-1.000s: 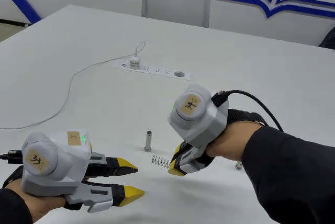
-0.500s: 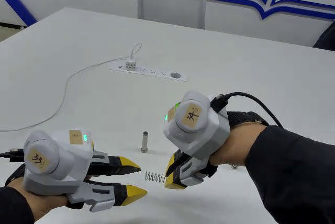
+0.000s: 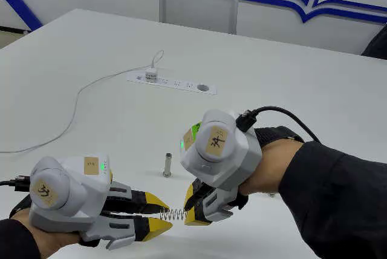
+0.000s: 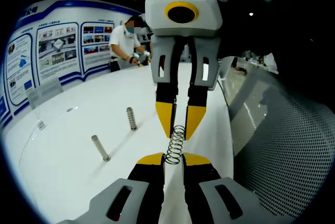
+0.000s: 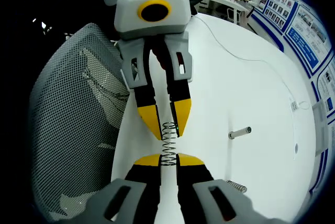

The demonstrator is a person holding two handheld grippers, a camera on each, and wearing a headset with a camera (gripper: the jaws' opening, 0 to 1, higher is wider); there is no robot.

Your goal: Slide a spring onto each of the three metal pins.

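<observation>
Yellow-tipped left gripper (image 3: 161,213), right gripper (image 3: 192,209); silver spring (image 3: 175,213); white table (image 3: 272,77).

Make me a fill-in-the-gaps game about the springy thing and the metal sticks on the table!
1. The left gripper and the right gripper each pinch one end of the same ___.
2. The bare pin stands ___ on the table.
3. The tips of all the jaws are coloured ___.

Missing words: spring; upright; yellow.
</observation>
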